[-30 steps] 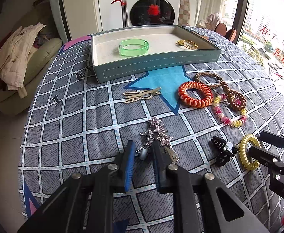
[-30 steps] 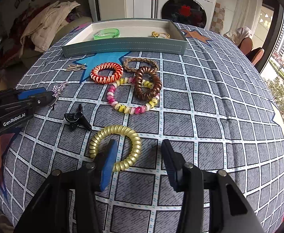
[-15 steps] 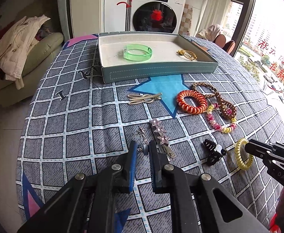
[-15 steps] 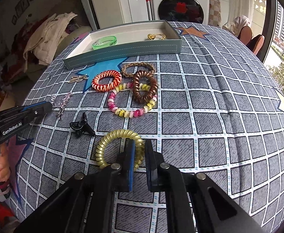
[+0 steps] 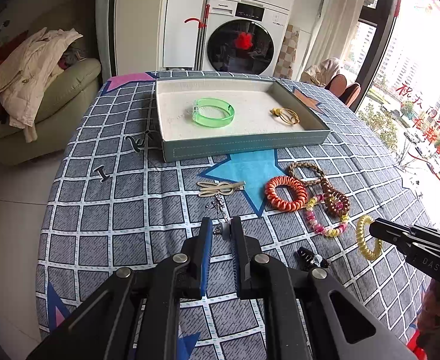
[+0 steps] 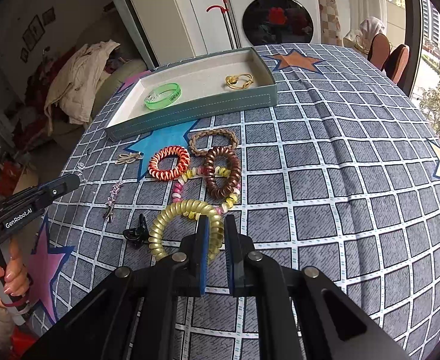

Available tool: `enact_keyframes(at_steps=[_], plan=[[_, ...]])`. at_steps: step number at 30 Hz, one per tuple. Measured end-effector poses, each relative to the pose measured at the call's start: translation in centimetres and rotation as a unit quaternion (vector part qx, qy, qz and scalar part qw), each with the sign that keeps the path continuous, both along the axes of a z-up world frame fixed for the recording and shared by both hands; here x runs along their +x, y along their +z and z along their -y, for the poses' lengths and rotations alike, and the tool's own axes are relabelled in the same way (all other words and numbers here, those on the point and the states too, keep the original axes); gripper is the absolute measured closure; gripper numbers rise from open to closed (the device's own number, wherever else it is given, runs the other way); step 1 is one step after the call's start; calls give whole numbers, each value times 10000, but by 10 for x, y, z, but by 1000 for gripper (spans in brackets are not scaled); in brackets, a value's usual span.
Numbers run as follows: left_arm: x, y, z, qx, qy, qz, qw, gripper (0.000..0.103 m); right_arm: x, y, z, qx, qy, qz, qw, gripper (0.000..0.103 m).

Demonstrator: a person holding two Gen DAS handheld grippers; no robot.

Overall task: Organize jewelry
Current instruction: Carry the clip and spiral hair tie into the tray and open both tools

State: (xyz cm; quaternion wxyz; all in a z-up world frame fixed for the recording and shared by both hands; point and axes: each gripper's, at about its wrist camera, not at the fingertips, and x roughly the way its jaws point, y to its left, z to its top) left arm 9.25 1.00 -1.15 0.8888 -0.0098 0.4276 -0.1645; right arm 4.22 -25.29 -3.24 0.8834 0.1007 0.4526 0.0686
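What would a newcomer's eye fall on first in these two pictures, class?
Likely the bright green bangle lying in the grey tray at the table's far end. Next, the cluster of coiled hair ties mid-table, the orange one brightest. Nearest, the right hand-held gripper is shut on a yellow coil tie, while the left hand-held gripper pinches a silver chain.

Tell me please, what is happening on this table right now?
A person is sorting jewelry into a grey tray with two handheld grippers. The left gripper is shut on a silver chain piece, which hangs from its tips. The right gripper is shut on a yellow coil hair tie, raised at one side. A green bangle and a gold ring piece already lie in the tray. Several hair ties and clips wait on the checked cloth.
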Motion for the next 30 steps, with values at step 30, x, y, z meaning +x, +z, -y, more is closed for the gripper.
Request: enact_keyframes(at_steps=[30], plan=[[155, 7, 31, 83, 69, -253, 9996, 71, 183, 46, 4, 34, 321, 225, 9992, 92]])
